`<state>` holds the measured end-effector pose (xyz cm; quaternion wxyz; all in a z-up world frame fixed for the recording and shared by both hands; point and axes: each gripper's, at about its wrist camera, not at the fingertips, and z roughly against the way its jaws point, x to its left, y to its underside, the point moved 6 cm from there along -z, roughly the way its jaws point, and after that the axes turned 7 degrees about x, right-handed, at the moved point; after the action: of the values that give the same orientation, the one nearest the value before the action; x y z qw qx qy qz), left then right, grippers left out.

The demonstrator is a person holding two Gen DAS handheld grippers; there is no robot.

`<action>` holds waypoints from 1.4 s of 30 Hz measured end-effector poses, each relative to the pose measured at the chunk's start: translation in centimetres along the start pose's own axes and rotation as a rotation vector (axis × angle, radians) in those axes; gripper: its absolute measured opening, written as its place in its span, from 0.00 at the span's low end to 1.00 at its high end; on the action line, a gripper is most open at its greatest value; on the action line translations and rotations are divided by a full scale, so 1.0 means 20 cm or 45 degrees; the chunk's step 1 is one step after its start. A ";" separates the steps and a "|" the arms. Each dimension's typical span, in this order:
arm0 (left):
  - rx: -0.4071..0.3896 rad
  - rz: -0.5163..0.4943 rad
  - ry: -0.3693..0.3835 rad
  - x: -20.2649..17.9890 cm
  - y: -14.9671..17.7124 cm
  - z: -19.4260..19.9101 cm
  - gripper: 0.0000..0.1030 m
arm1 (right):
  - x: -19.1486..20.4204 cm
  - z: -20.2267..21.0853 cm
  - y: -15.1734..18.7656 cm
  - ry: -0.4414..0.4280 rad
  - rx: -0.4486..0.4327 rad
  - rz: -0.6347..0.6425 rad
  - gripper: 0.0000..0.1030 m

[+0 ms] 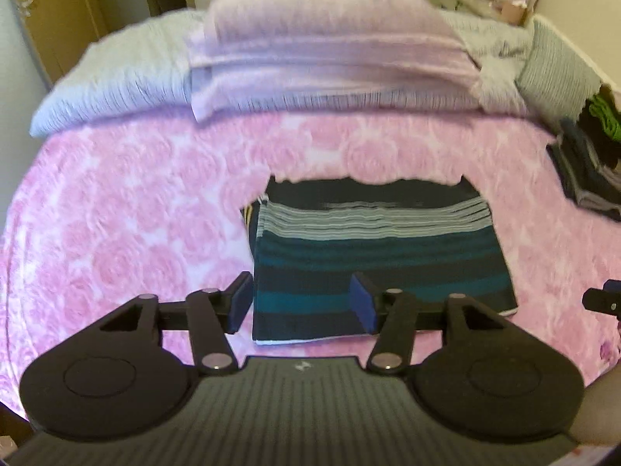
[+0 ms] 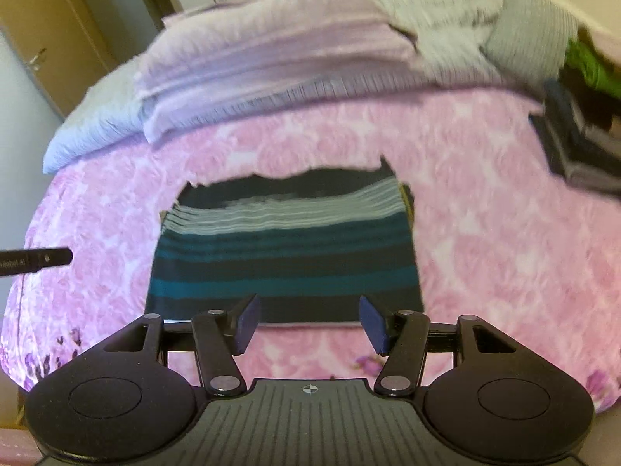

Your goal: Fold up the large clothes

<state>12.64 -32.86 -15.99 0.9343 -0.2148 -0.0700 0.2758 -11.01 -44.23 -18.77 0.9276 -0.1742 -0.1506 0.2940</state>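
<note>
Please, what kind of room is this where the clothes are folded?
Most likely a bedroom. The striped garment lies folded on a bed with a pink floral cover, a folded lilac blanket lies at its far end, and a wooden door stands behind.

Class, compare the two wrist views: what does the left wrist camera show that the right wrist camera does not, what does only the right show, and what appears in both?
Only the left wrist view shows the left gripper whole, jaws open and empty, with the right gripper's tip at the right edge.

Only the right wrist view shows the right gripper whole, jaws open and empty, and a door handle.

Both show the folded striped garment on the pink floral bedspread, the lilac folded blanket, and a stack of dark folded clothes.
</note>
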 end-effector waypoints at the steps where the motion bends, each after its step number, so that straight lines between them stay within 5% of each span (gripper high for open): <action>1: -0.011 0.002 -0.002 -0.02 0.01 0.04 0.51 | 0.00 0.04 0.00 -0.005 -0.018 0.011 0.53; 19: -0.066 0.073 -0.052 -0.27 0.47 0.42 0.55 | -0.18 0.37 0.43 -0.080 -0.047 0.081 0.53; 42: -0.038 0.096 -0.086 -0.33 0.67 0.52 0.58 | -0.18 0.45 0.52 -0.121 -0.049 0.130 0.54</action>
<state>-1.95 -22.57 -12.54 0.9170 -0.2218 -0.0976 0.3167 -22.41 -36.29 -15.74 0.8997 -0.1852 -0.1909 0.3460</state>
